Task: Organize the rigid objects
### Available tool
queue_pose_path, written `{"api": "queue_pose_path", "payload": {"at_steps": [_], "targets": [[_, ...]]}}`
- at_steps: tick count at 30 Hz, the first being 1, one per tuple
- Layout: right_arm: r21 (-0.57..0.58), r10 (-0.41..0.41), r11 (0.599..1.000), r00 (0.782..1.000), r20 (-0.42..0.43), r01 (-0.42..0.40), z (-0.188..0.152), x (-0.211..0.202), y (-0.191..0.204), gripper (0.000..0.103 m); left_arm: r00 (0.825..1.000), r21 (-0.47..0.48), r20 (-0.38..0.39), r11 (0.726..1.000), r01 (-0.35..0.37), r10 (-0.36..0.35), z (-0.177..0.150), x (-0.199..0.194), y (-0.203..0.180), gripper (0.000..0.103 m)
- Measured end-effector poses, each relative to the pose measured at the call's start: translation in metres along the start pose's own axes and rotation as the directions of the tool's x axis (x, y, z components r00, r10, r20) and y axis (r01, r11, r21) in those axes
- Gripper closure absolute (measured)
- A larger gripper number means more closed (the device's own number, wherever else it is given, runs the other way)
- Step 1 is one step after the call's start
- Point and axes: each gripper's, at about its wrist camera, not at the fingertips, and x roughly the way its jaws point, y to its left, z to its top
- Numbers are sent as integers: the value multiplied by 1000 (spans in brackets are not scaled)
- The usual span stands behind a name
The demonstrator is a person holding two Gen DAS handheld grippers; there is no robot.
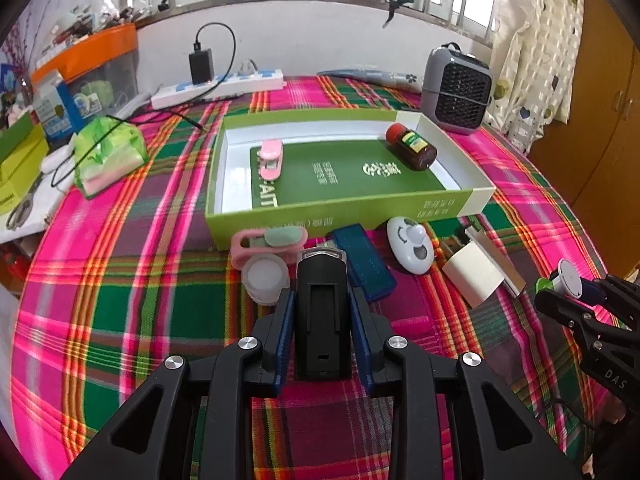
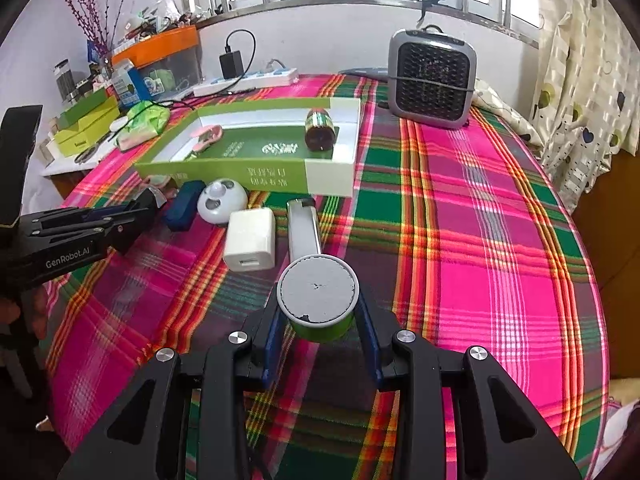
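Observation:
My left gripper (image 1: 323,294) is shut on a black rectangular case (image 1: 322,332) with a silver end, held just above the plaid cloth. My right gripper (image 2: 319,312) is shut on a small green tin with a grey lid (image 2: 318,290). An open green box (image 1: 340,216) lies beyond them, holding a pink stapler (image 1: 270,158) and a brown bottle (image 1: 412,146). In front of the box lie a pink holder (image 1: 264,244), a white round jar (image 1: 266,278), a blue case (image 1: 362,262), a white round gadget (image 1: 412,244), a white charger (image 2: 250,244) and a silver lighter (image 2: 304,232).
A grey heater (image 2: 432,76) stands behind the box on the right. A power strip (image 1: 218,86) with a black plug lies by the wall. A green tissue pack (image 1: 110,152) and cluttered boxes (image 1: 20,160) sit on the left. Bare plaid cloth (image 2: 480,240) spreads to the right.

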Motion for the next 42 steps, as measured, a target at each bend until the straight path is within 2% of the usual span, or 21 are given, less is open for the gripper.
{"api": "queue_pose_path", "payload": {"at_steps": [10, 19, 25, 34, 42], "targets": [[-30, 26, 999, 998, 52, -24, 33, -9, 4, 68, 999, -6, 45, 1000, -2, 3, 20, -13, 8, 77], [-69, 57, 996, 996, 65, -52, 66, 1, 11, 68, 998, 7, 67, 1000, -9, 9, 44, -12, 13, 77], [-96, 60, 994, 996, 65, -53, 88, 10, 13, 68, 998, -10, 61, 1000, 24, -24, 60, -4, 20, 77], [-134, 73, 989, 996, 46, -66, 121, 37, 22, 68, 999, -13, 45, 1000, 23, -23, 74, 15, 24, 77], [-112, 137, 984, 990, -8, -137, 149, 77, 24, 68, 999, -9, 26, 999, 30, -30, 83, 35, 21, 77]]}}
